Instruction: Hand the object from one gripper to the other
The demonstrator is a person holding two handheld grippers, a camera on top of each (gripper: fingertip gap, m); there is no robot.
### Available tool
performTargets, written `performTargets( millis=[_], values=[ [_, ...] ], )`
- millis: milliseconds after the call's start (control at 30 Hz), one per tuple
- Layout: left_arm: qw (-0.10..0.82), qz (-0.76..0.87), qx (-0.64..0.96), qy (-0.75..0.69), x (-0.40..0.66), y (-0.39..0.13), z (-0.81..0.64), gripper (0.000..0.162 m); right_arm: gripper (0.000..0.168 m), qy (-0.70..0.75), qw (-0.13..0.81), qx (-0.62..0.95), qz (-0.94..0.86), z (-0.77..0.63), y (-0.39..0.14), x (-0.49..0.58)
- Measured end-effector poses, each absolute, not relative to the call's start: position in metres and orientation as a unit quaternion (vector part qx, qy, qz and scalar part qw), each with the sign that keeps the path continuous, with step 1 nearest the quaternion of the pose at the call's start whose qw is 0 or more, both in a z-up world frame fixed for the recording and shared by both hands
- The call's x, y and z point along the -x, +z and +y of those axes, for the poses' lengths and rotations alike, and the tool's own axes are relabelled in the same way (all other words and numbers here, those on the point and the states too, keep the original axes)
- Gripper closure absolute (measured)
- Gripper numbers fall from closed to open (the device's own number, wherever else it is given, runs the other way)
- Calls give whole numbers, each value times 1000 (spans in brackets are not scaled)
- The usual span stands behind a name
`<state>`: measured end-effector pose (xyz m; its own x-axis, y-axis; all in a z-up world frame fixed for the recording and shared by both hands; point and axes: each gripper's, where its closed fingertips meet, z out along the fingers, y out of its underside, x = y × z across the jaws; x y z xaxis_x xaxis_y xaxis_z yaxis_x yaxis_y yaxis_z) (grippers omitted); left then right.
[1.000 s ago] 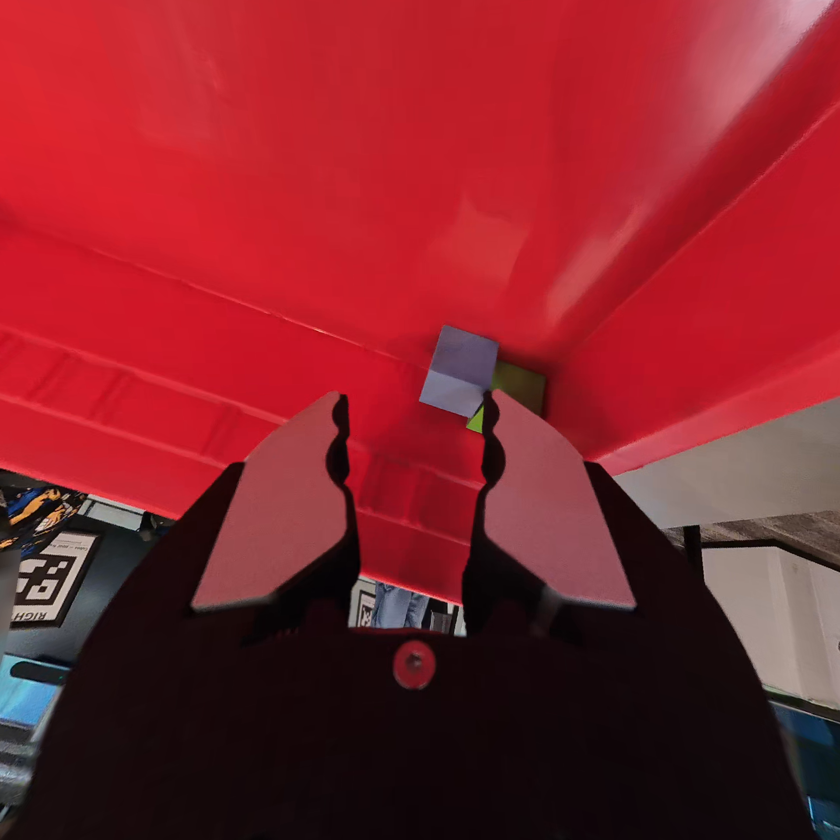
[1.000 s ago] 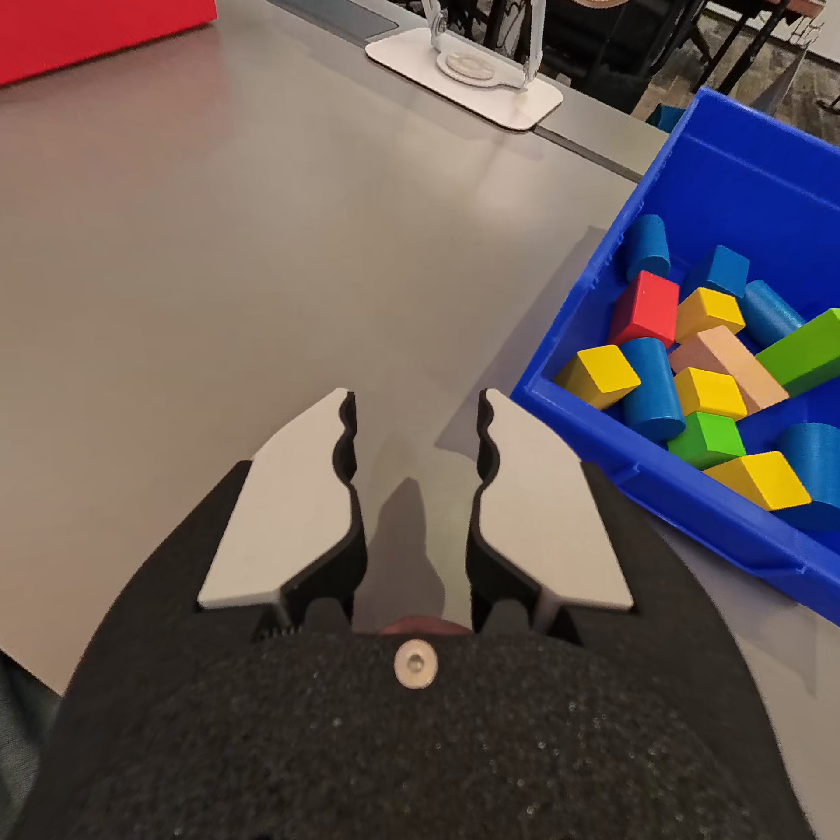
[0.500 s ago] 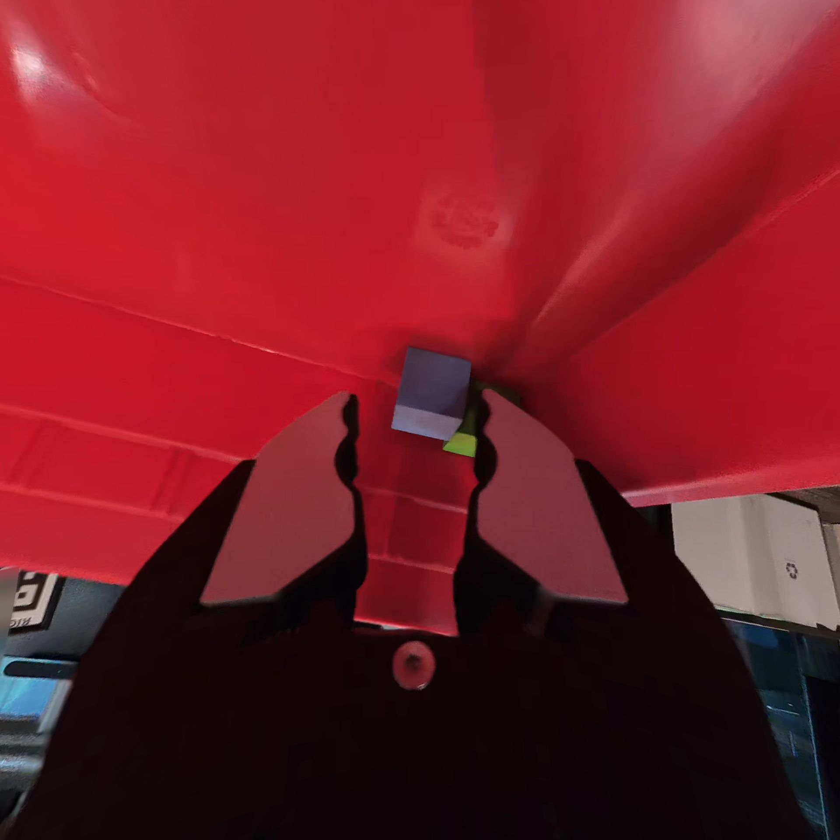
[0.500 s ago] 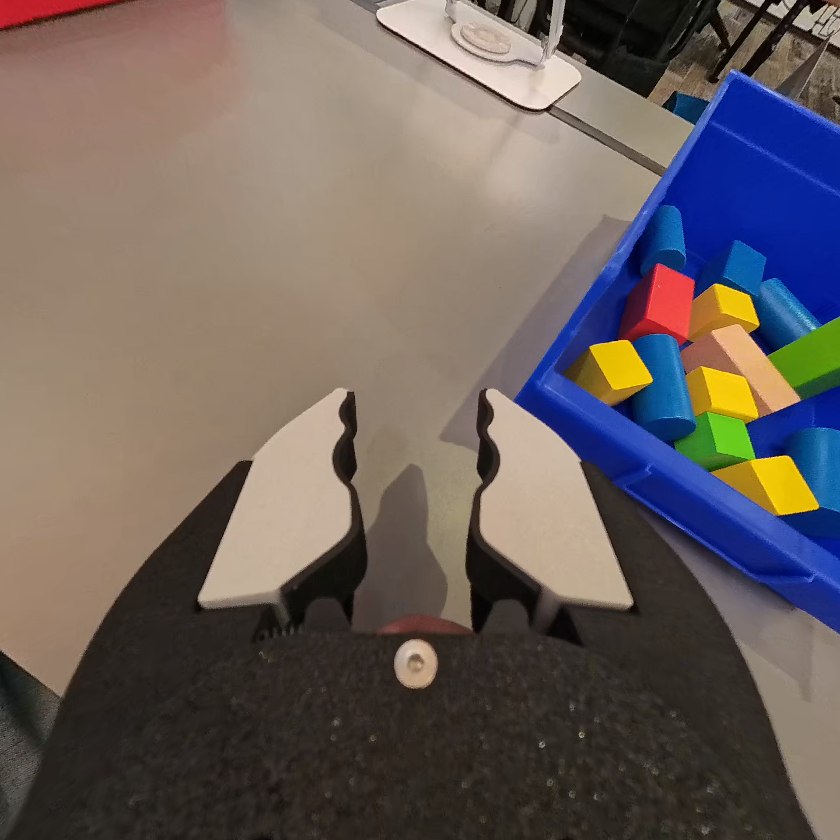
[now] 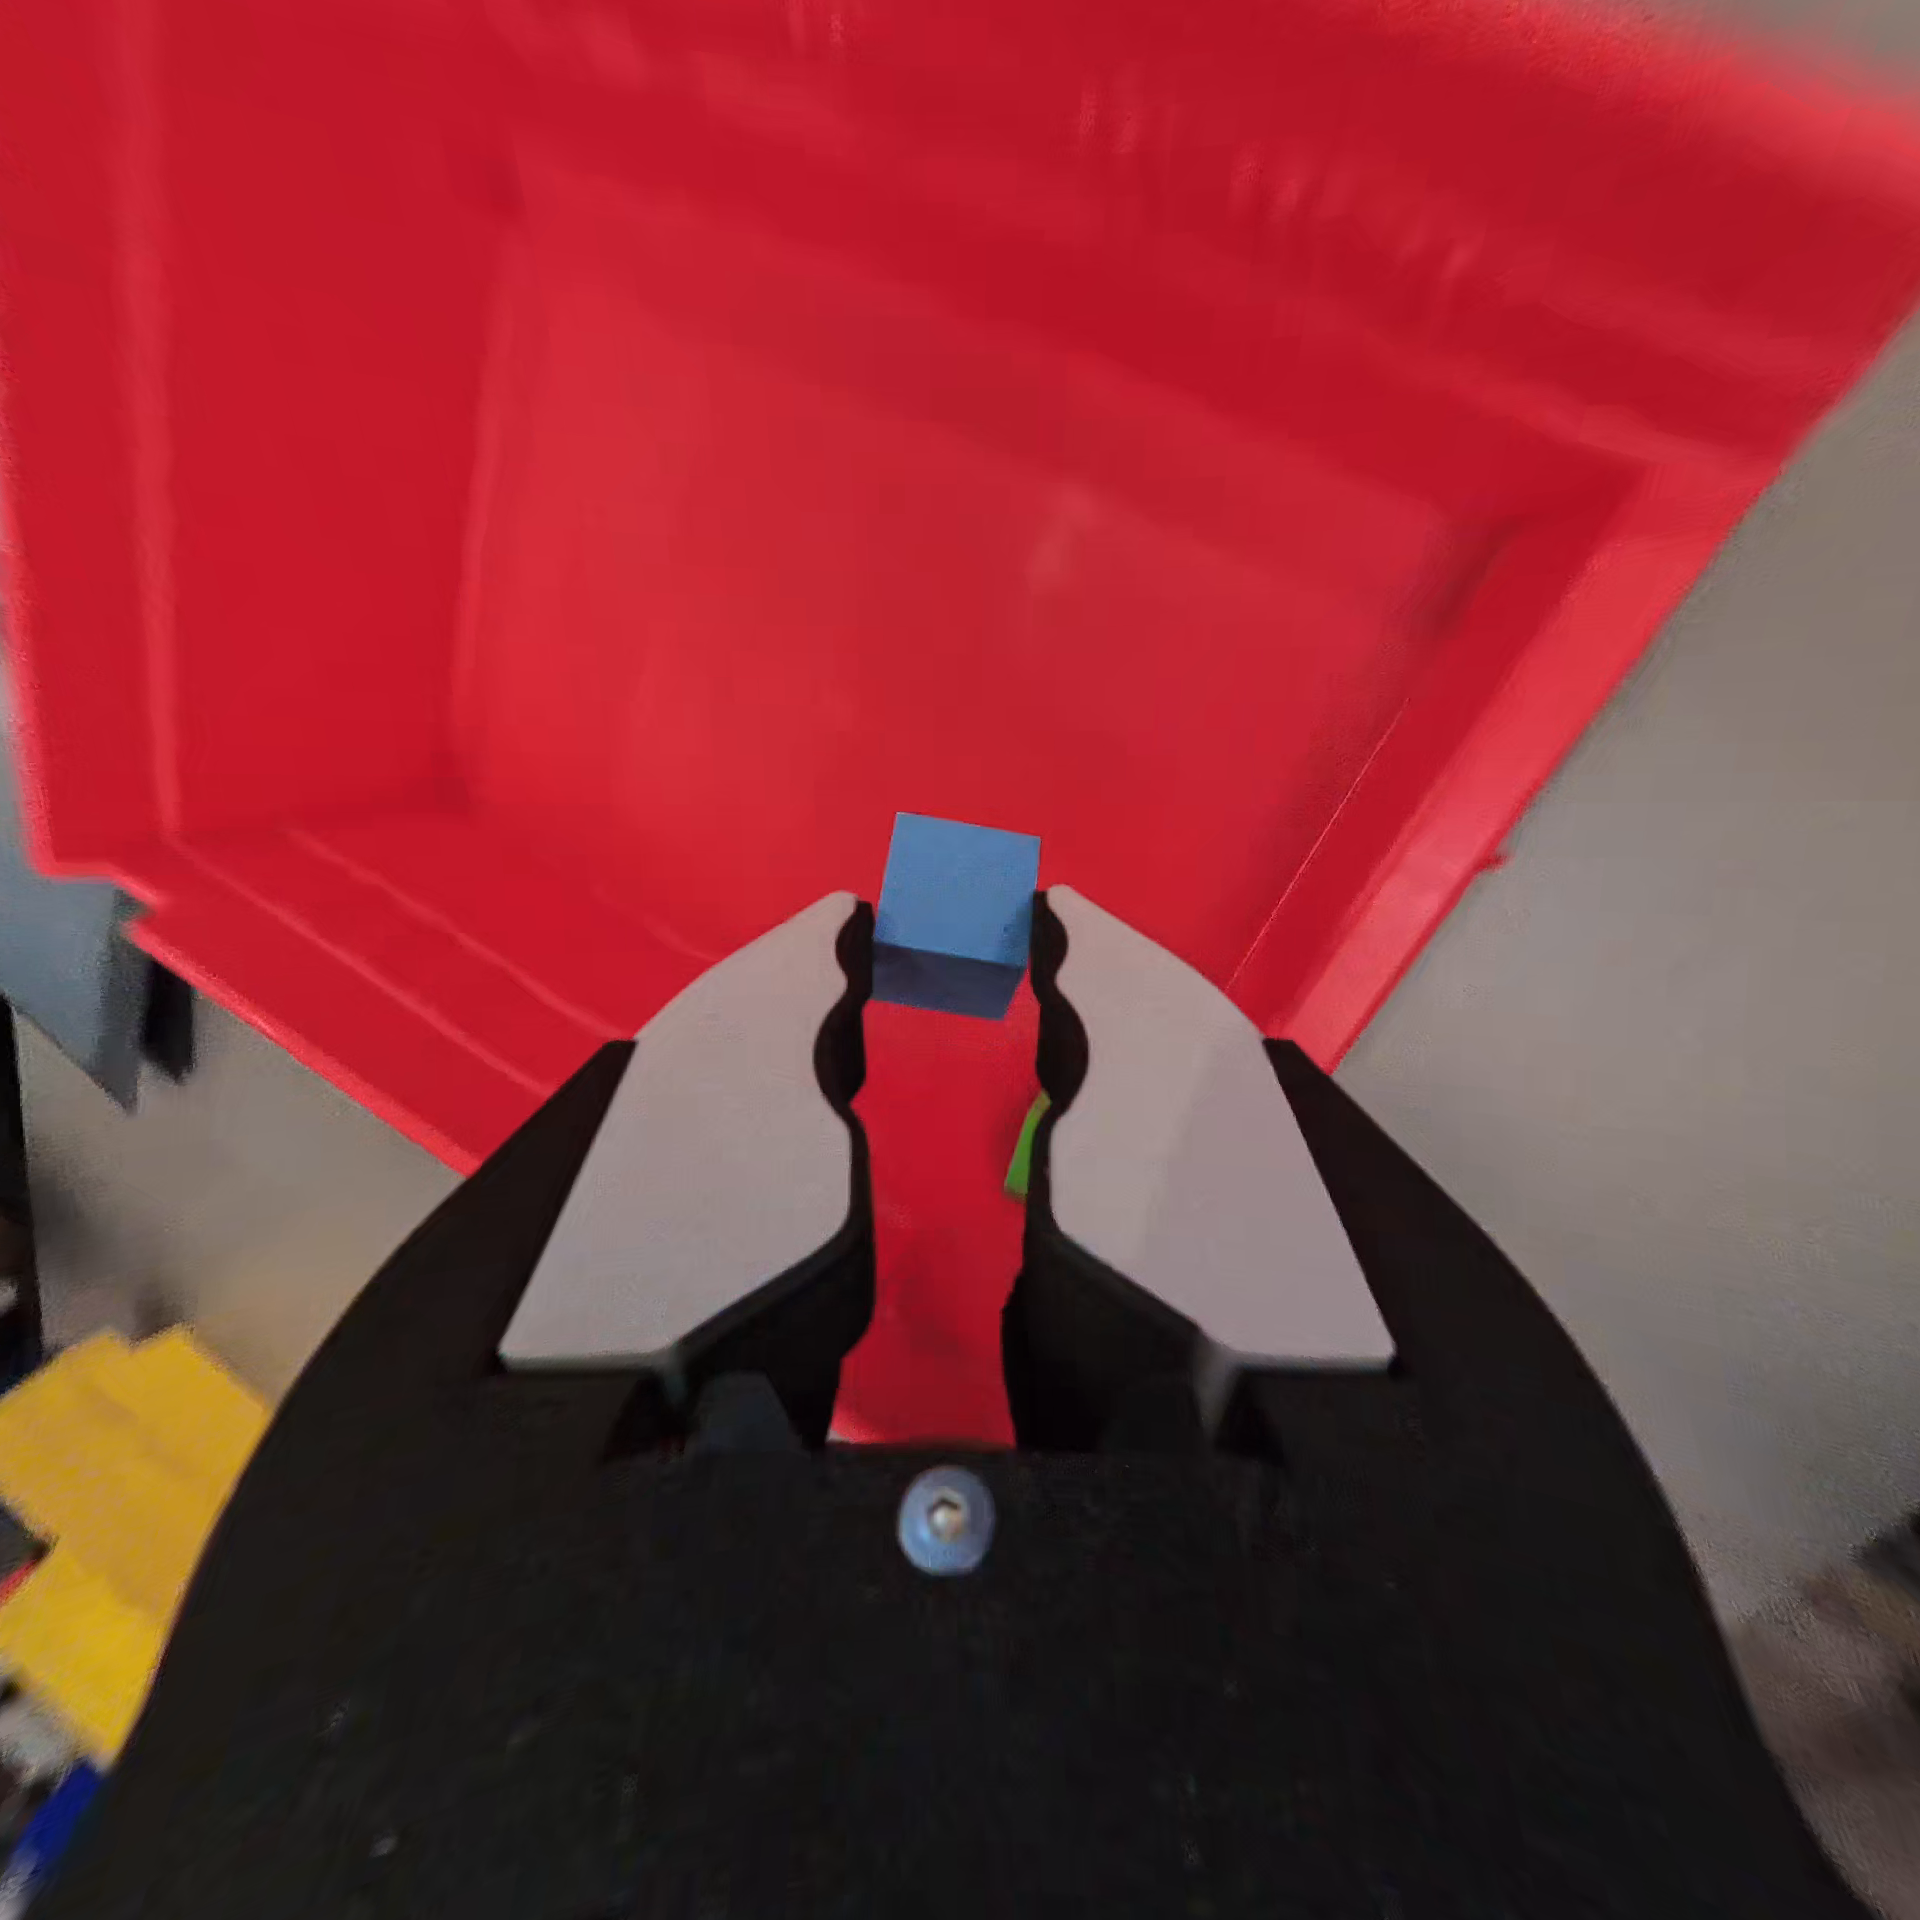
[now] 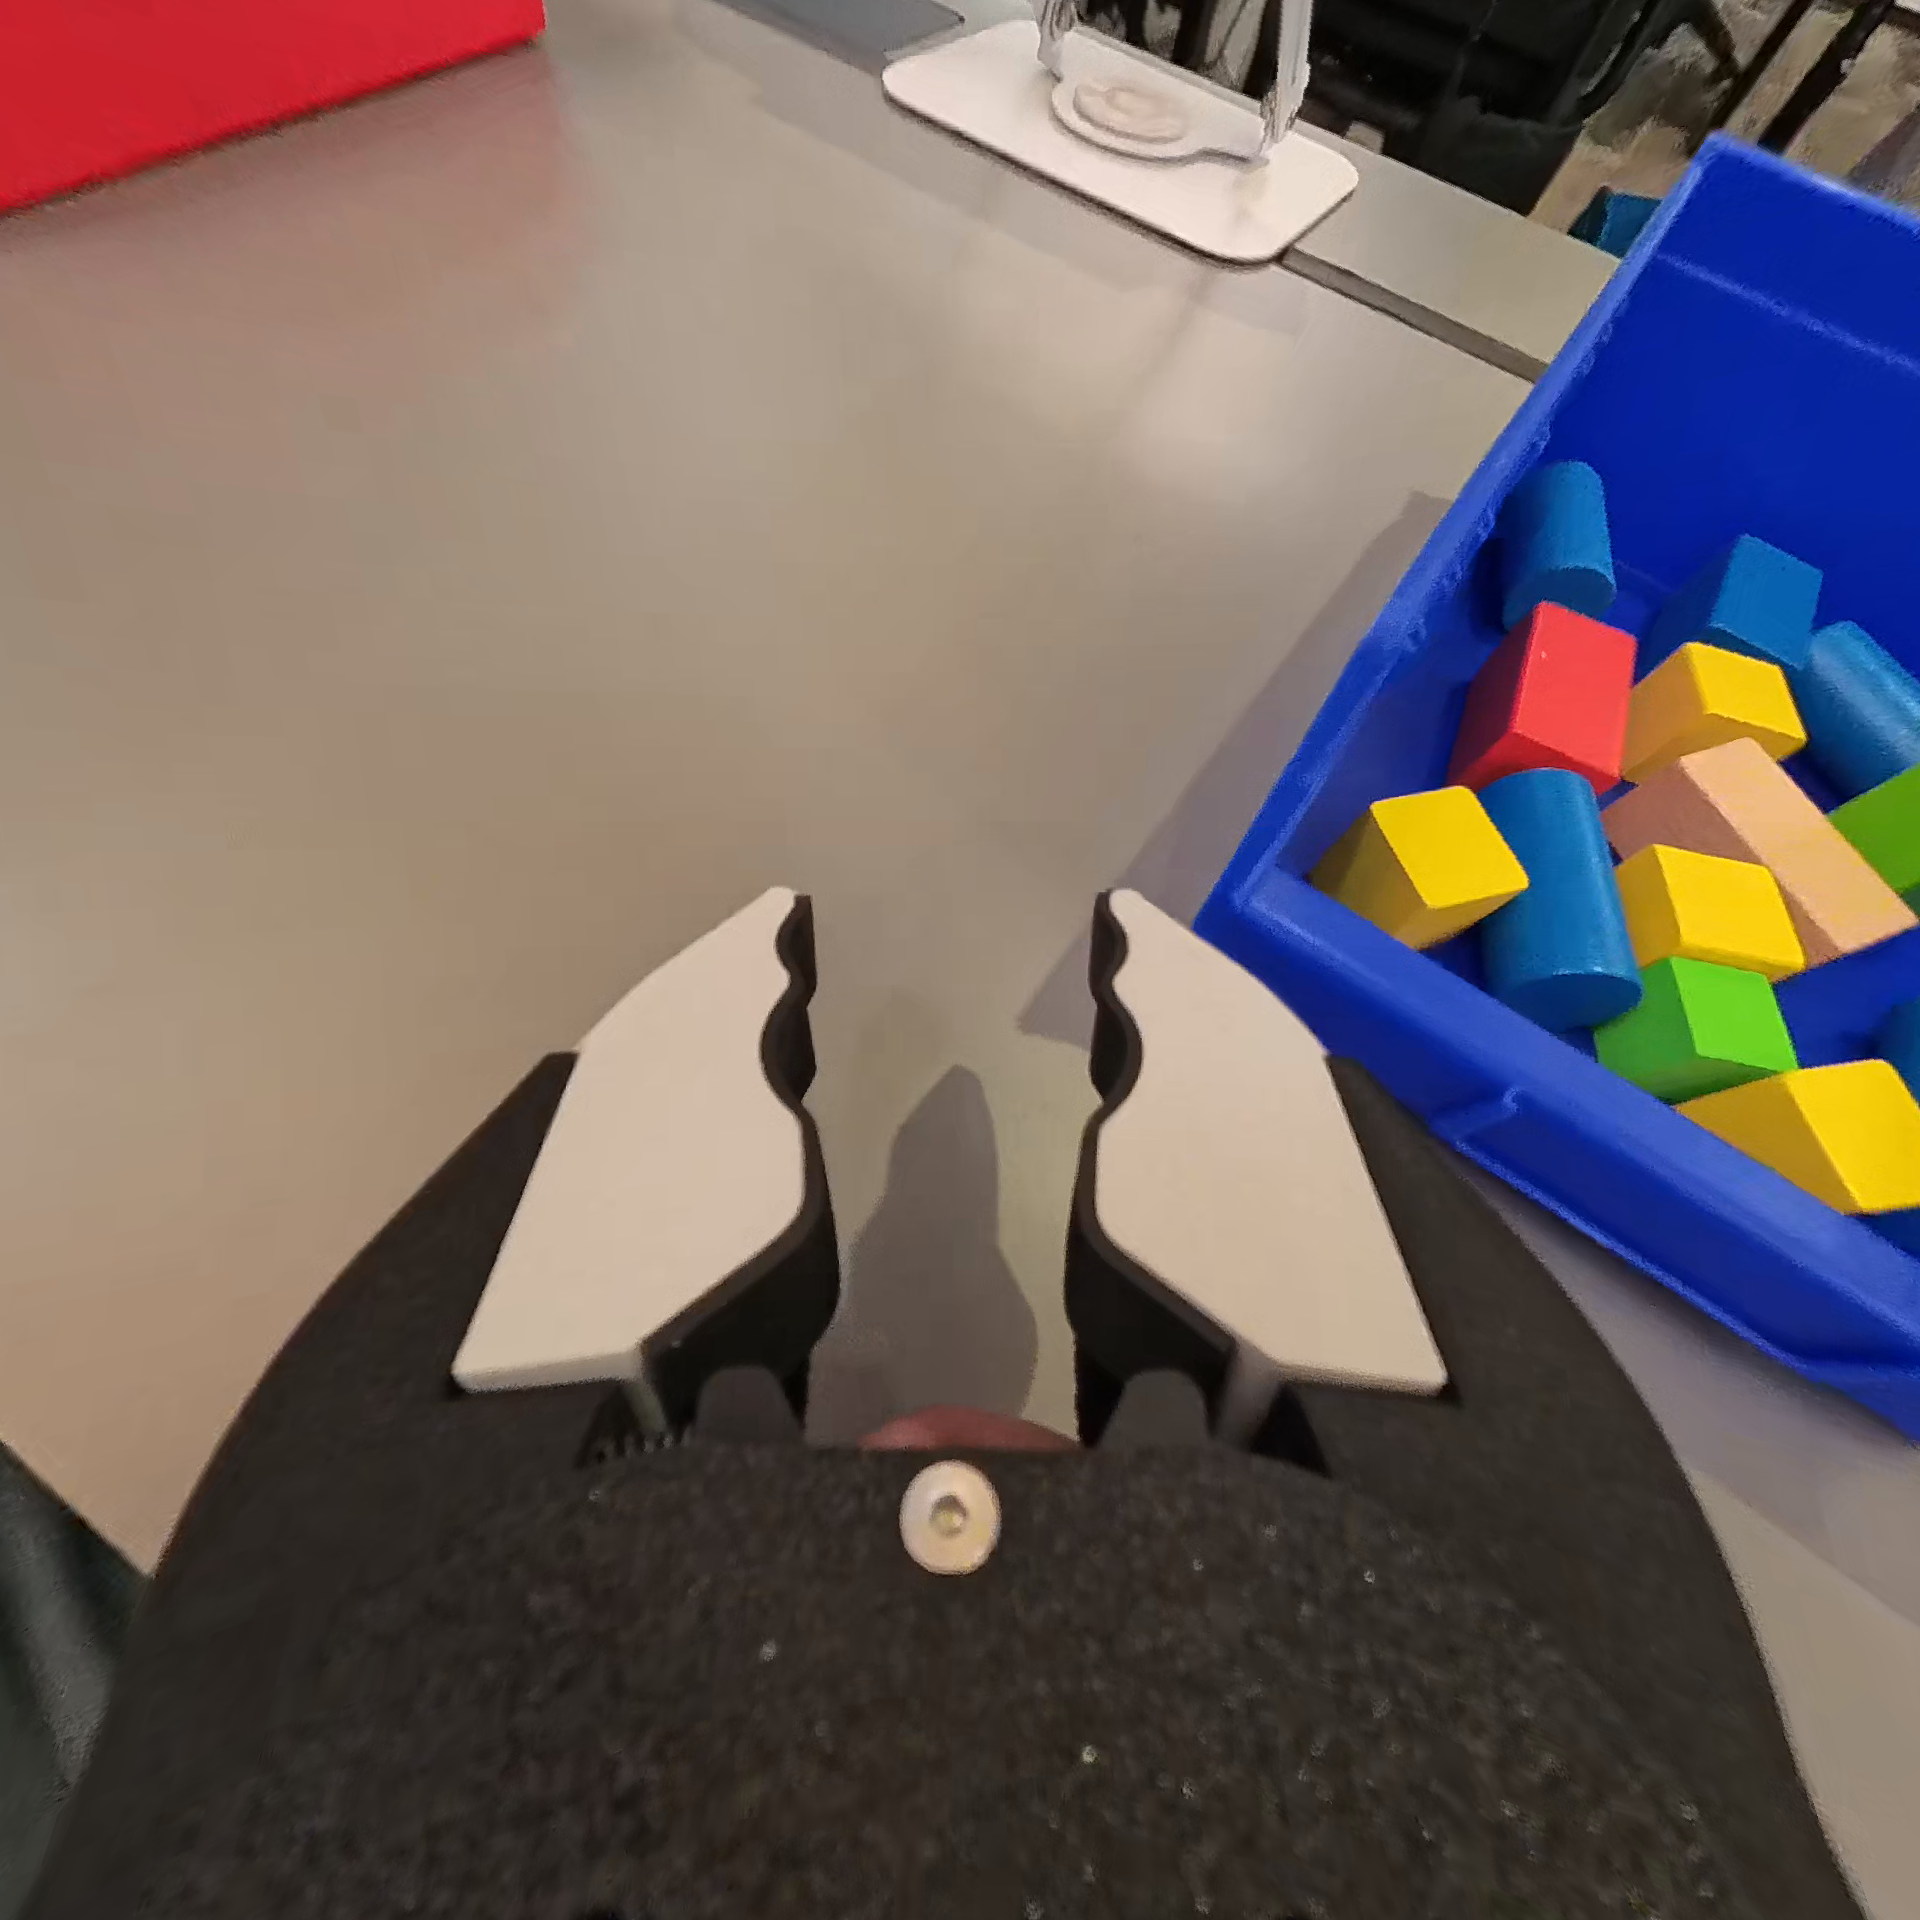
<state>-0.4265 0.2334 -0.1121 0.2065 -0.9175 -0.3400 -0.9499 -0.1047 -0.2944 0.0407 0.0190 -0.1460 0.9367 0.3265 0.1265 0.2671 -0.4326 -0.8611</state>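
In the left wrist view my left gripper (image 5: 948, 920) is shut on a small blue cube (image 5: 954, 906), held at the fingertips above the red bin (image 5: 831, 520). A sliver of a green block (image 5: 1029, 1148) shows in the bin between the fingers. In the right wrist view my right gripper (image 6: 951, 925) is open and empty, above the grey table (image 6: 520, 571), just left of the blue bin (image 6: 1662, 416). Neither gripper shows in the other's view.
The blue bin holds several coloured wooden blocks, among them a red one (image 6: 1553, 696) and a yellow cube (image 6: 1439, 862). A white stand base (image 6: 1122, 135) sits at the table's far edge. The red bin's side (image 6: 208, 83) shows far left. Yellow shapes (image 5: 104, 1507) lie lower left.
My left gripper has closed on the blue cube and lifted it out of the red bin's corner, leaving the green block behind. The right gripper has barely moved.
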Motion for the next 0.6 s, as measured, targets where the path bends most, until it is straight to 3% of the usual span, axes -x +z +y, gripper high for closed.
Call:
performTargets(
  millis=[267,600],
  values=[
    [462,637,604,-129,283,-19,182,134,118,128,532,784,-293,77,-79,30],
    [617,649,419,-151,140,42,129,134,118,392,523,695,-299,124,26,127]
  ],
)
